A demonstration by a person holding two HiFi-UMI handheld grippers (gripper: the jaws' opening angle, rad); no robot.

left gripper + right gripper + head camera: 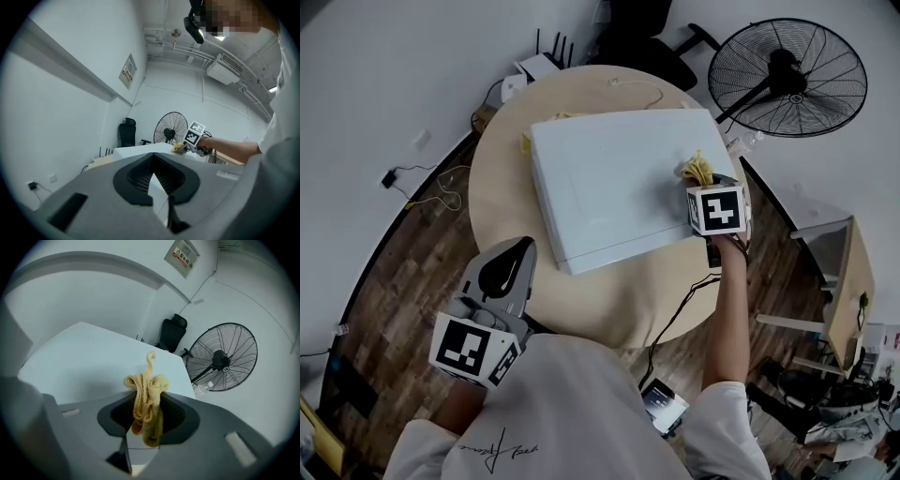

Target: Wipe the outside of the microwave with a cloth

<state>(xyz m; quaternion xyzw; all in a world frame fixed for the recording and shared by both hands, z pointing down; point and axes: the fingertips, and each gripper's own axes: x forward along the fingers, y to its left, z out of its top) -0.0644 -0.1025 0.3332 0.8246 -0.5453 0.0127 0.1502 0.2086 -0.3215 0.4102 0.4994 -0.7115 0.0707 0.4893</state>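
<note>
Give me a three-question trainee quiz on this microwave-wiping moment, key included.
1. Which gripper holds the yellow cloth?
2. True or false: the left gripper has its jaws shut with nothing between them.
3. The microwave stands on: A the floor; B a round table; C a chair.
Key: 1 the right gripper; 2 true; 3 B.

Head view: the white box-shaped microwave [619, 183] shows little but its top panel; door and controls cannot be made out. At the microwave's right edge, the right gripper [701, 184] covers most of the yellow terry cloth [697, 171]. Left gripper view: the body of the left gripper [154, 187] hides most of the microwave. Beyond the microwave, print on the rectangular wall sign [182, 255] is too small to read.
</note>
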